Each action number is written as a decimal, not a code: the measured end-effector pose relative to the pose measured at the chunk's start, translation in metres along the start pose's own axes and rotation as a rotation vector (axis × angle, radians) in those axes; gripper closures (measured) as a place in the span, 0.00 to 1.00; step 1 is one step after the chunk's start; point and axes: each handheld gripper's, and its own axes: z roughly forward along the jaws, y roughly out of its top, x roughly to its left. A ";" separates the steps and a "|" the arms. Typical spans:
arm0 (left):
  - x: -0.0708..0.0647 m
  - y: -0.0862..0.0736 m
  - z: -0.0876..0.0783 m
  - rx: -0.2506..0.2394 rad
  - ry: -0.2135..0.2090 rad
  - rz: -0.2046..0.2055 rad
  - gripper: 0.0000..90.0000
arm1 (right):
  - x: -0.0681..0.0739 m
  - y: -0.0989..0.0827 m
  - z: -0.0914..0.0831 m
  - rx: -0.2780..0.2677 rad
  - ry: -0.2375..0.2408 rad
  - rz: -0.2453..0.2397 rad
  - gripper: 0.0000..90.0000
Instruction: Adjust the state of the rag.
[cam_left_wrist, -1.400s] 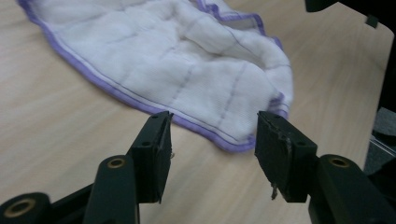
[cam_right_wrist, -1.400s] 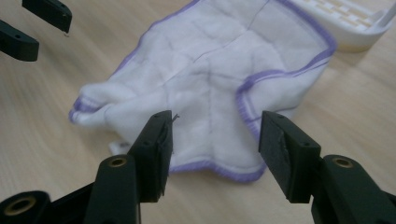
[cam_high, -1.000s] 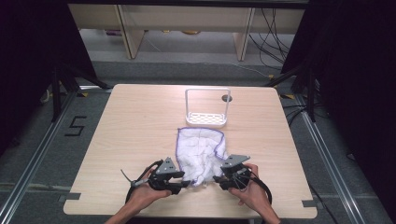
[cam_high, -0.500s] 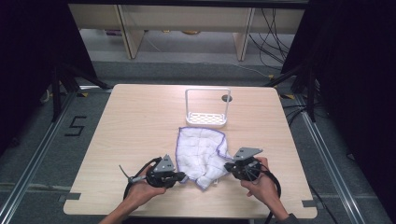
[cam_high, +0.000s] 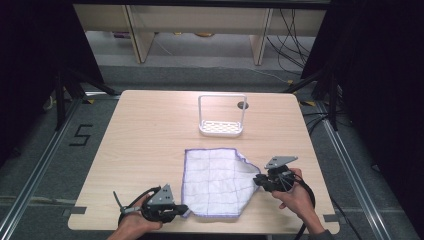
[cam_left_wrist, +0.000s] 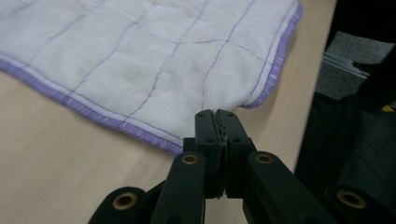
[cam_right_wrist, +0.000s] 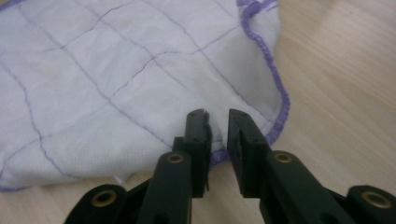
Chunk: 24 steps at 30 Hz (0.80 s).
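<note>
The white quilted cloth with purple edging (cam_high: 216, 182) now lies spread flat, just nearer than the white wire rack (cam_high: 221, 116). Since a second ago, the left gripper (cam_left_wrist: 217, 113) has clamped its near corner; the right gripper (cam_right_wrist: 218, 114), jaws just reopening slightly, lets the edge go, so spreading looks nearly finished.

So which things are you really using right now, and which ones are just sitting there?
In use:
- white quilted cloth with purple edging
- left gripper, jaws shut on the cloth's near corner
- right gripper, jaws have just been opening, the cloth's edge between them

Just sitting there:
- white plastic rack with a tall frame
- light wooden table
</note>
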 end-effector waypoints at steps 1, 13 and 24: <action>0.000 0.000 0.000 0.000 0.000 0.000 0.97 | 0.000 0.000 0.000 0.000 0.000 0.000 0.82; 0.002 -0.001 0.002 0.009 0.006 0.014 0.96 | -0.001 0.036 0.014 -0.086 -0.111 -0.002 0.53; 0.005 -0.003 -0.003 0.003 0.023 0.022 0.96 | -0.052 0.071 0.039 -0.007 -0.245 -0.050 0.89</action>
